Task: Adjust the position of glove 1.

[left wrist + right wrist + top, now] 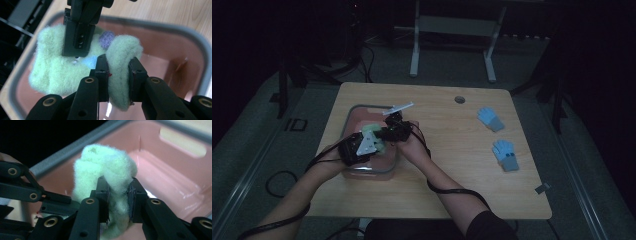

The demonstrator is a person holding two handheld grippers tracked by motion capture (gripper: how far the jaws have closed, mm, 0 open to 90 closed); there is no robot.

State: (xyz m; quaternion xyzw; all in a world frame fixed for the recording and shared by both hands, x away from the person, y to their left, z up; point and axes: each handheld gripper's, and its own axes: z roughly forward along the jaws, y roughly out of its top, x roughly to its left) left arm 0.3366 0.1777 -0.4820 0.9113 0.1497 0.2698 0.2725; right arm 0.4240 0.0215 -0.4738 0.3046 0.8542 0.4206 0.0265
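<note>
Both grippers (pixel 384 134) low, clamped on glove (pixel 373 131).

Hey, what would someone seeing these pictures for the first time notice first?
Most striking is the fuzzy pale green cloth, clamped by both the left gripper and the right gripper over the pink bin on the table's left side. On the table's right side lie two blue gloves.

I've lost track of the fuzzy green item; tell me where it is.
The pale green fuzzy glove hangs over the pink bin at the table's left in the high view, pinched by the left gripper and right gripper.
</note>
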